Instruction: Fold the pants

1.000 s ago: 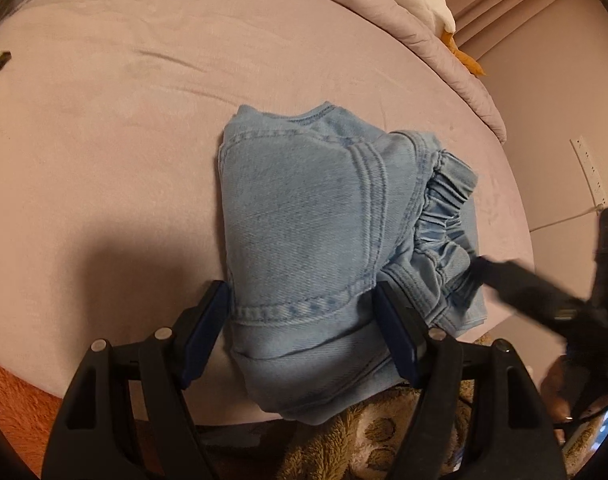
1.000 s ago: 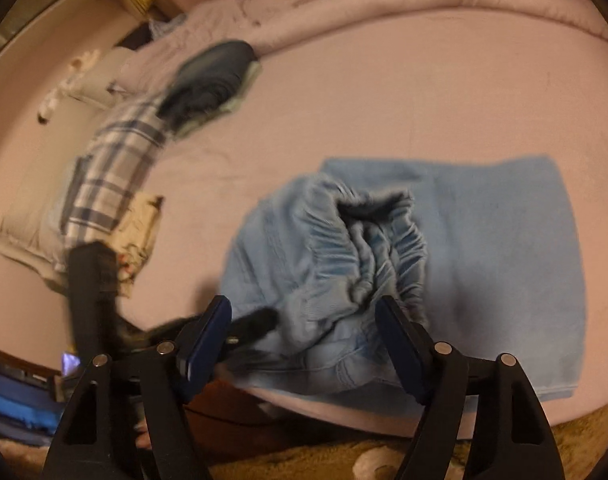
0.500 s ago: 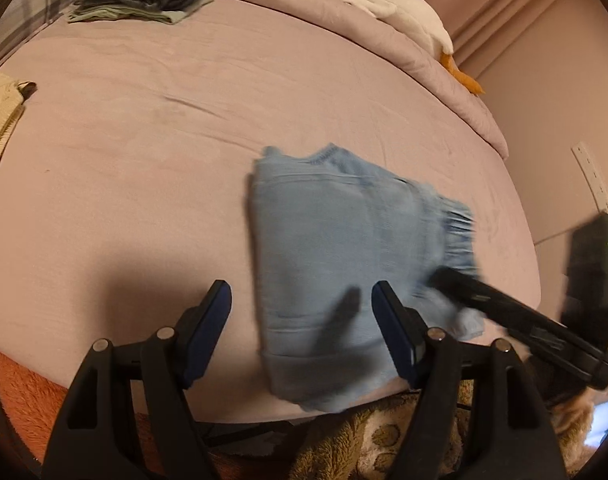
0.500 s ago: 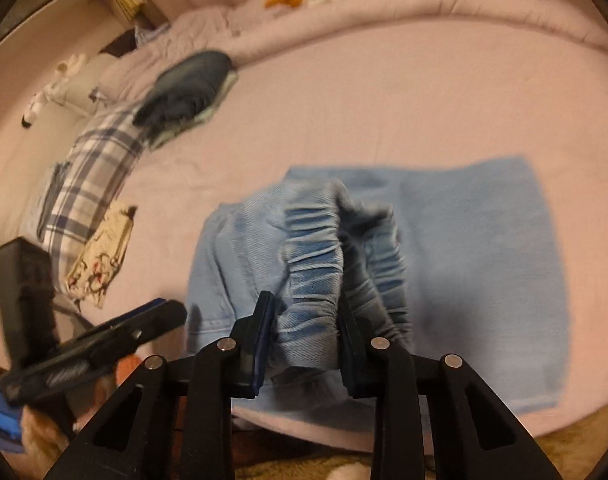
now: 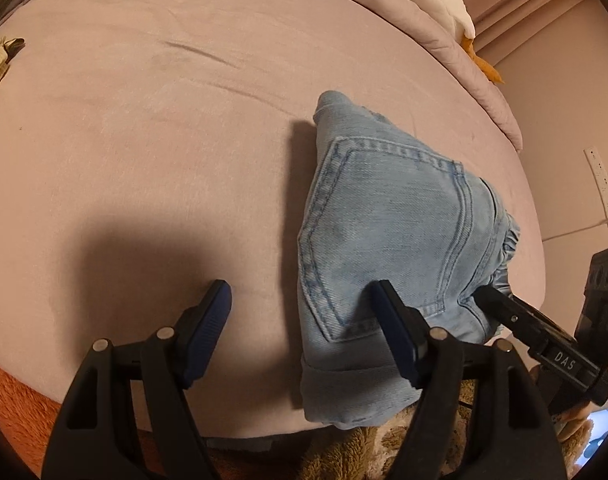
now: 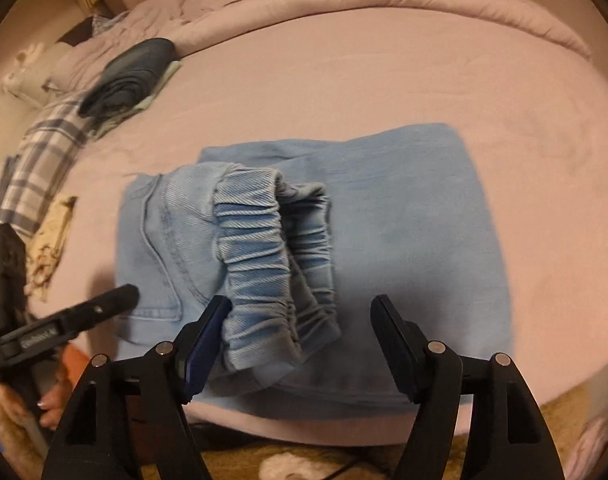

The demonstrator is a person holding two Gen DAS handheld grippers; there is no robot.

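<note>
Flattening the folded pants (image 6: pixel 404 216) on the bed (image 5: pixel 144 140) comes next: both the left claw (image 5: pixel 300 312) and right claw (image 6: pixel 300 320) gape empty, so press the bunched waistband (image 6: pixel 264 256) down evenly.

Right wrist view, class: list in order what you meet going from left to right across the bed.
Plaid cloth → dark folded clothes → jeans back pocket → elastic waistband → flat folded legs

We see warm, rather dim indoor light. In the left view the left gripper (image 5: pixel 300 316) throws a wide dark shadow on the bed (image 5: pixel 152 128) — the pants (image 5: pixel 388 216) are sharp there. The right view is softly blurred, and both pictures bend strongly at the edges, with black corners.
</note>
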